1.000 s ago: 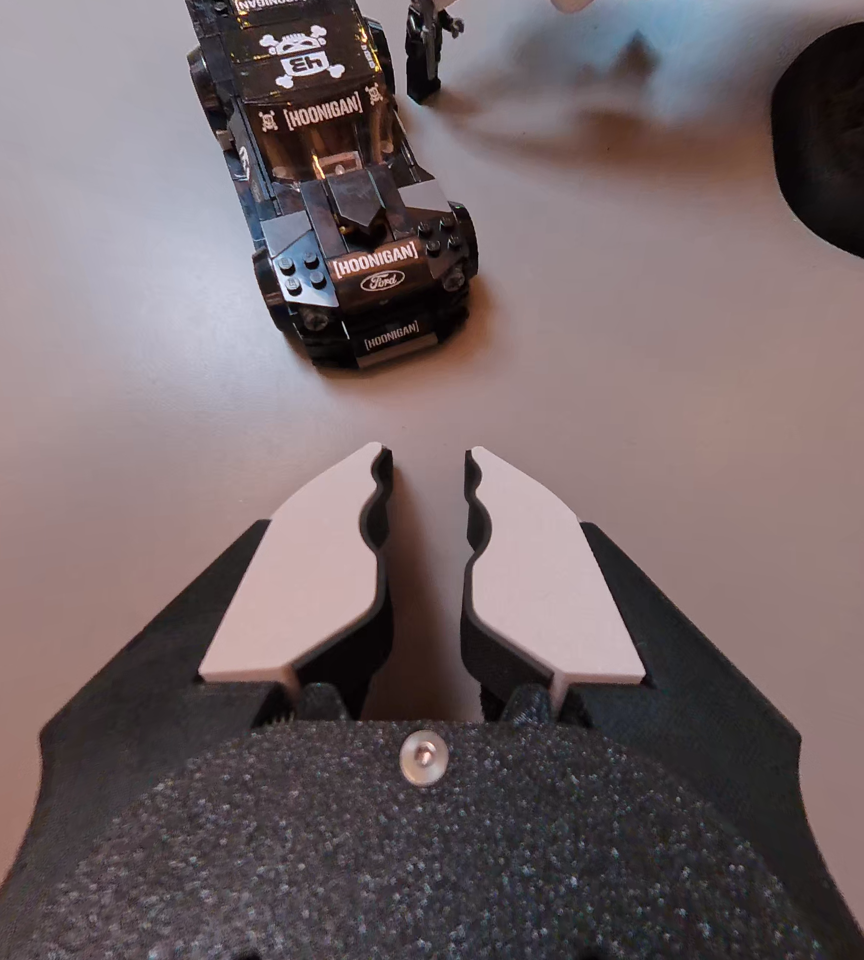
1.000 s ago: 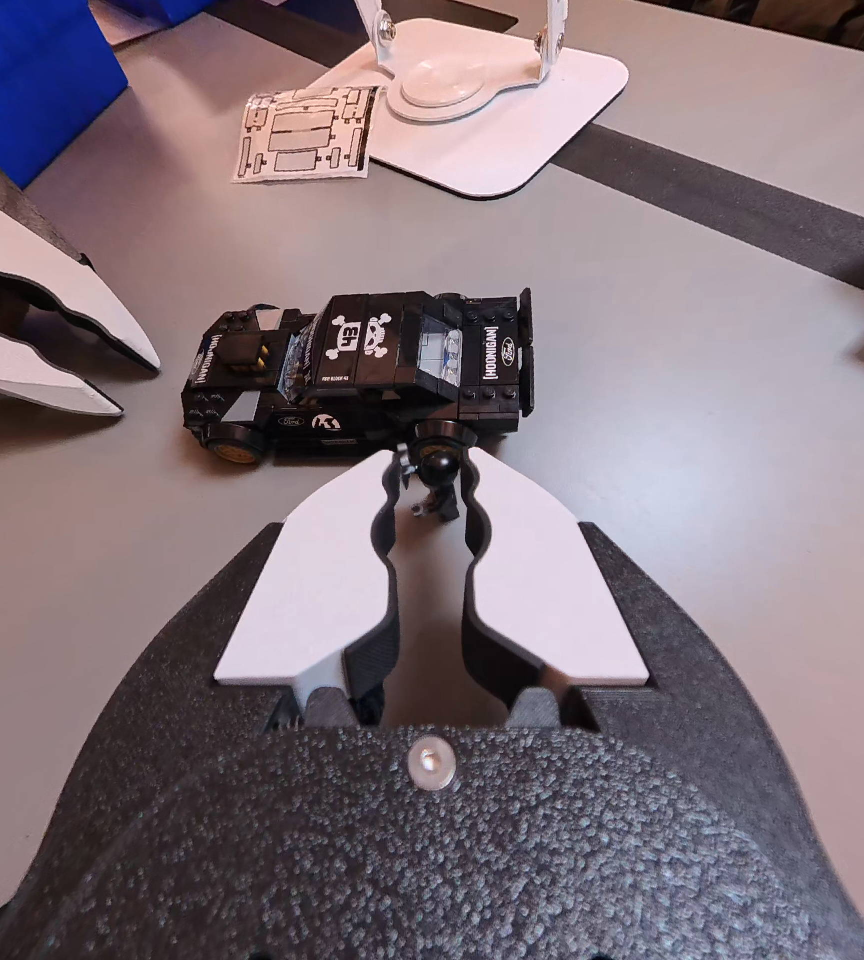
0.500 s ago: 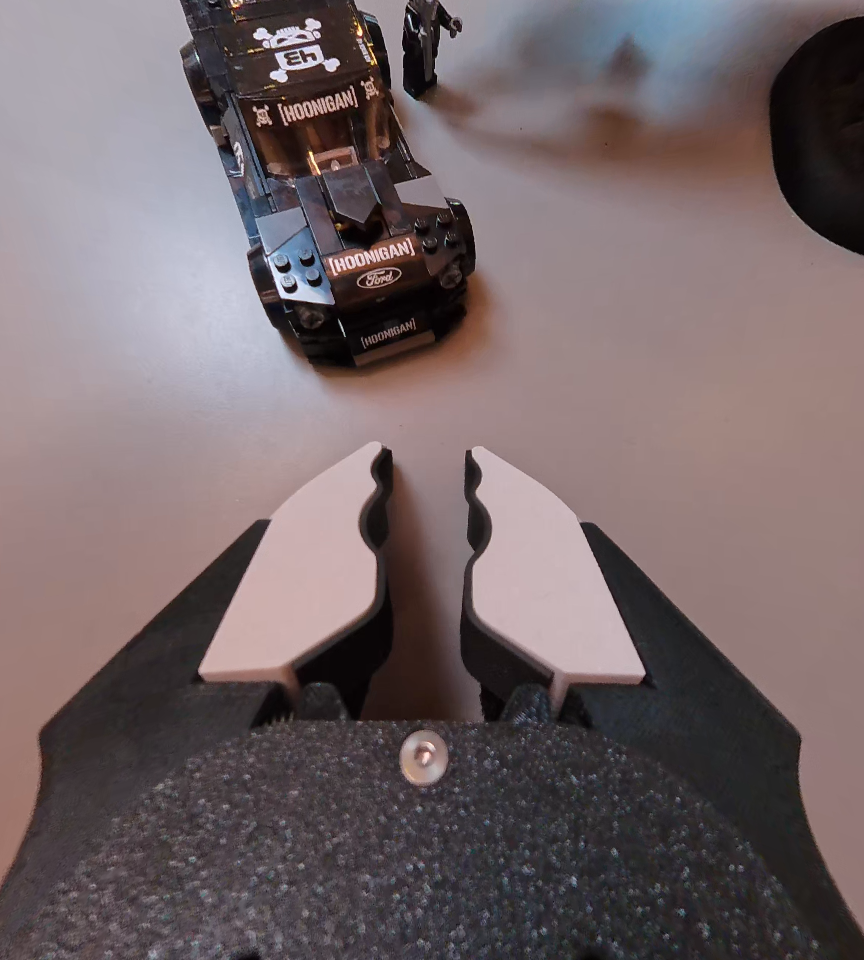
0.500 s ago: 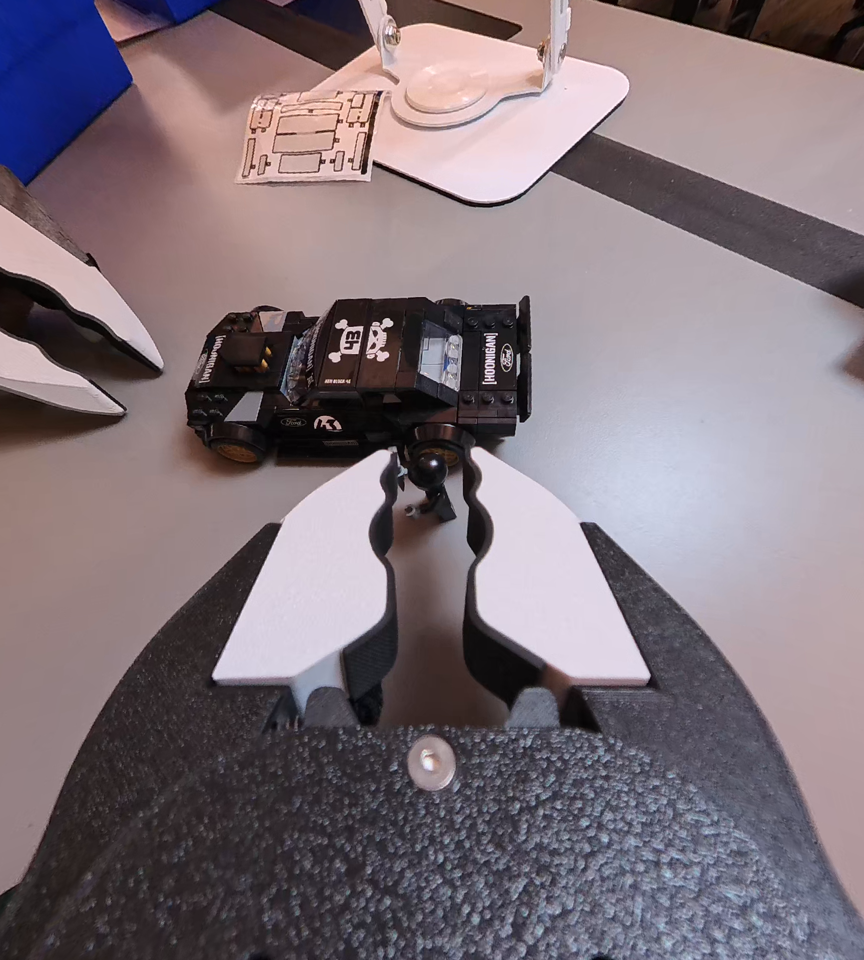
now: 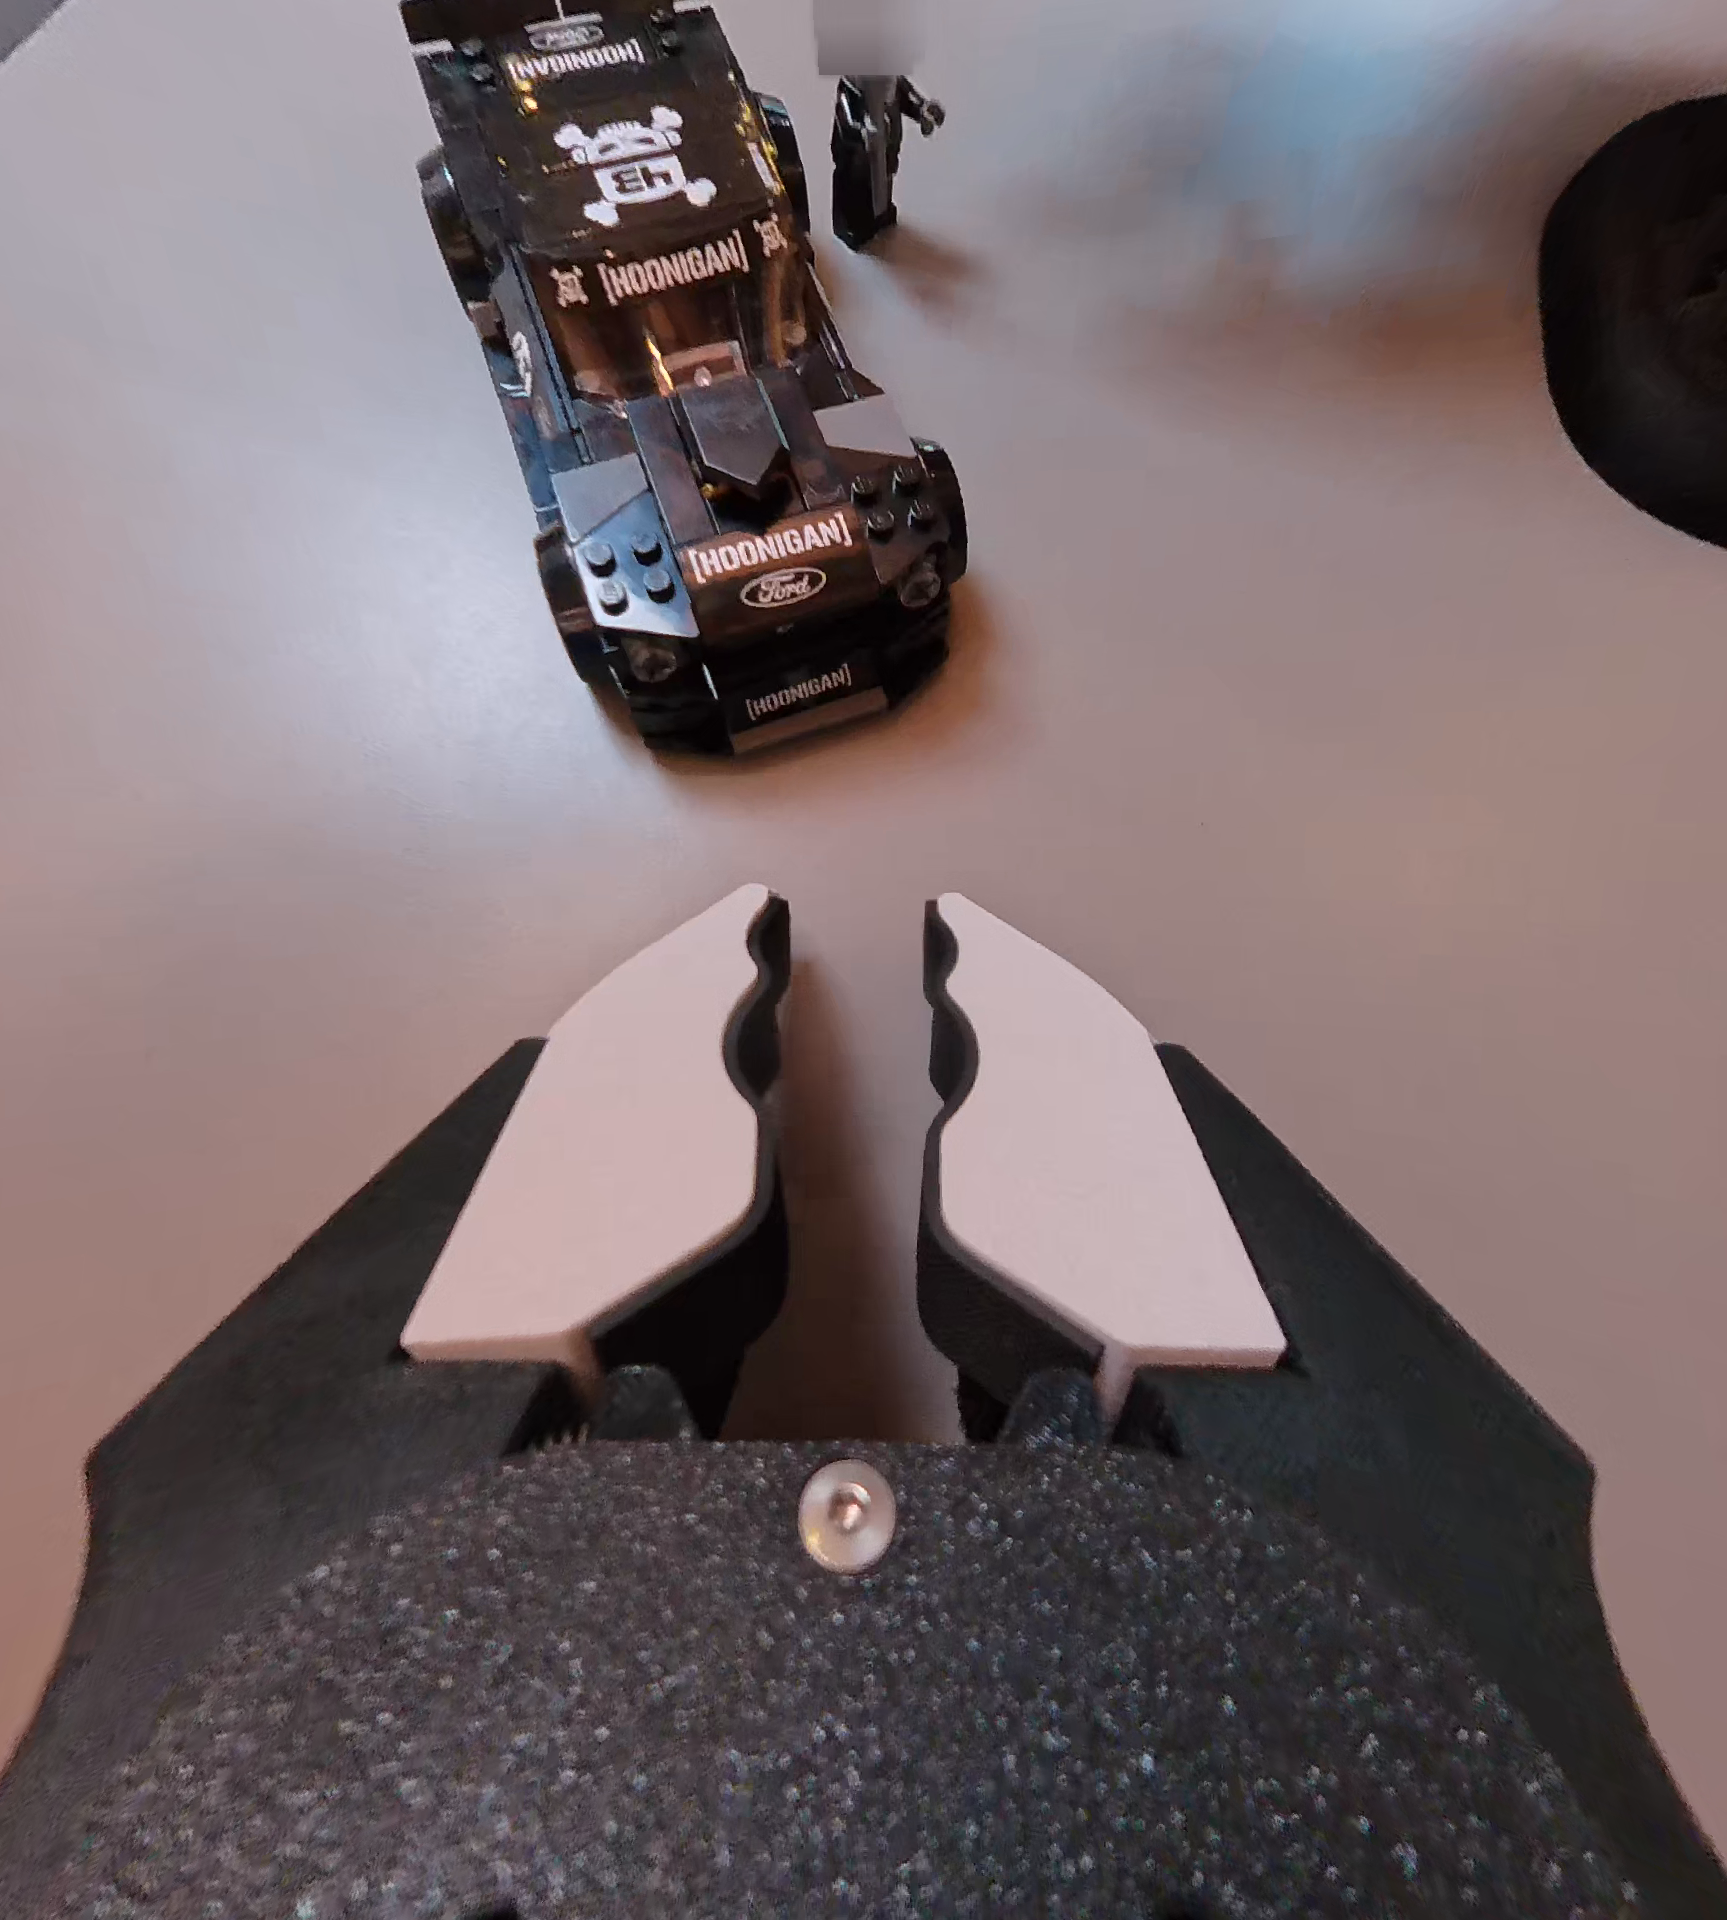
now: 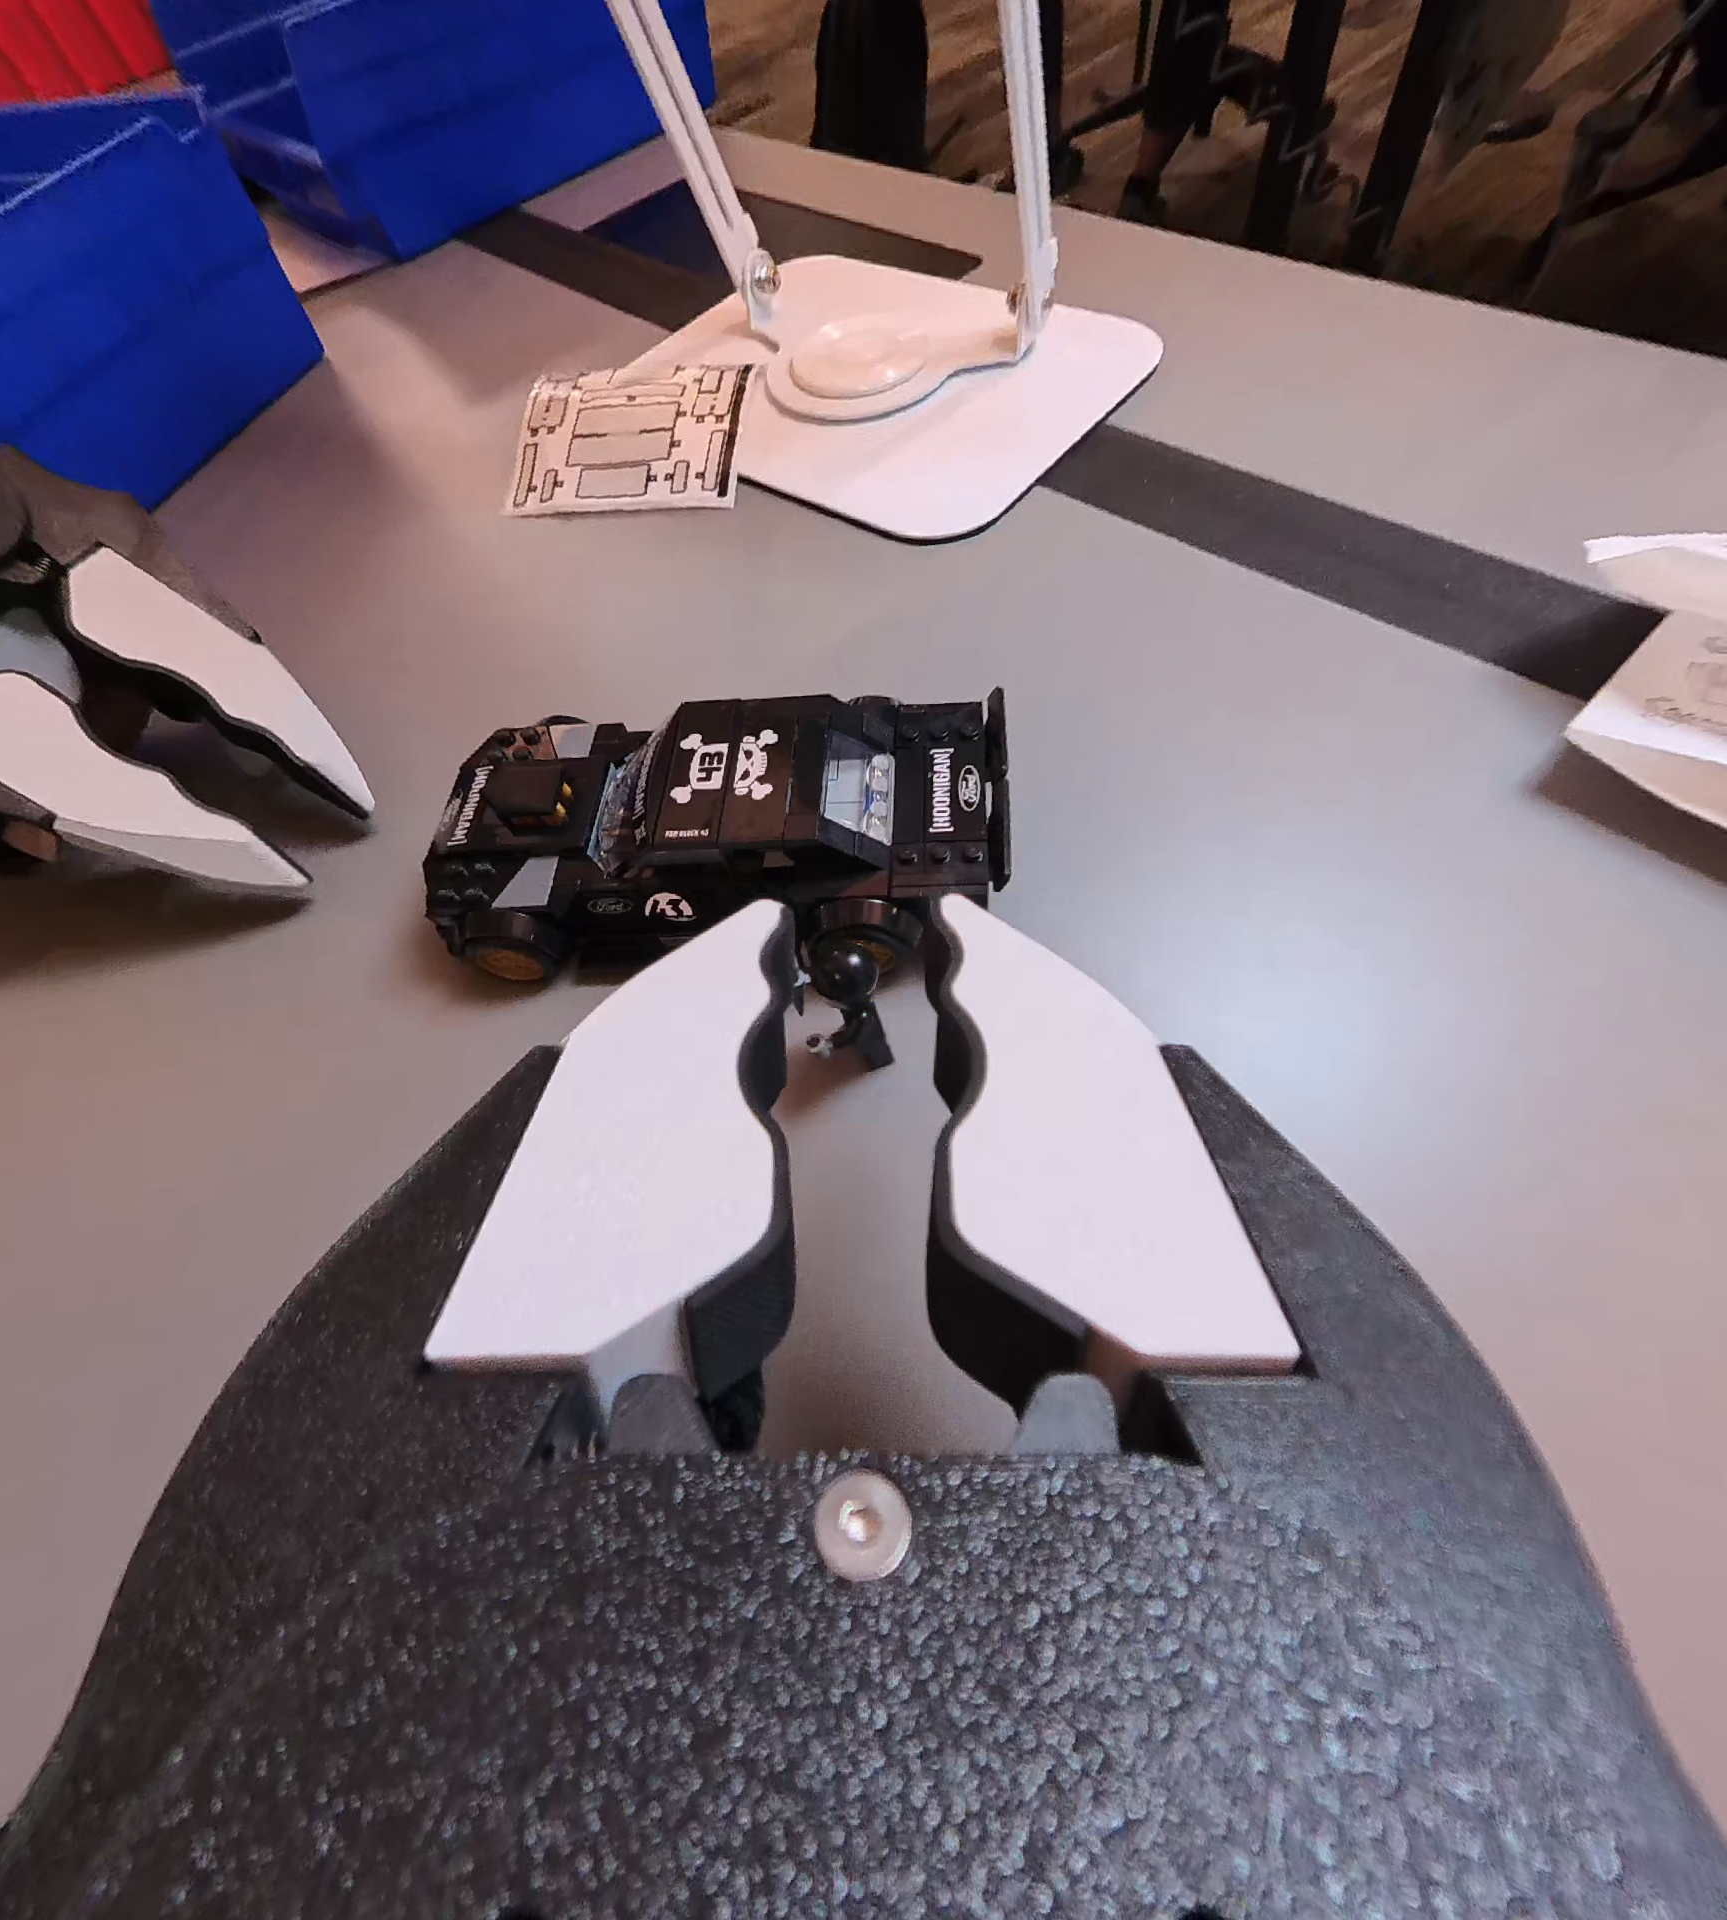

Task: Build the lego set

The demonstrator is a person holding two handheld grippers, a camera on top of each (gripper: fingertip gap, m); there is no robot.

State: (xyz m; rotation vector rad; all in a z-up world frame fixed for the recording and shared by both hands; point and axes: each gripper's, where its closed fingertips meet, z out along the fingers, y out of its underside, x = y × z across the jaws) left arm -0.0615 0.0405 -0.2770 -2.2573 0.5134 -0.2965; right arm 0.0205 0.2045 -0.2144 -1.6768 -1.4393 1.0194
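Right tongs (image 6: 859, 909) spread, nothing pinched; between the two tips, at the centre of the right wrist view, a small black minifigure (image 6: 854, 992) standing upright on the grey desk (image 6: 1254, 883), apart from both inner faces as far as can be judged. Just behind it, in the middle of the frame, the black lego car (image 6: 724, 821), long axis running left to right across the picture, nose to the left, rear spoiler to the right; the figure just beside its rear wheel, touching or not cannot be told. Left tongs (image 5: 857, 909) also spread and empty, pointing at the nose of the car in the left wrist view, with a clear strip of desk between tips and bumper; here the car's long axis running straight up the frame, the minifigure at the upper middle, to the right of the car's rear. Seen from the right wrist view, left tongs at the left edge, near the nose but not touching. Right tongs clearly nearer to the figure, so probably the closing on it falls to them; the gap wide enough, the figure's height along the line of the tips. Risk, as a judgement only: knocking the figure over against the wheel. Farther off, upper middle of the right wrist view, a white stand base (image 6: 952, 416) with a sticker sheet (image 6: 630, 442) beside; blue bins (image 6: 90, 301) upper left.
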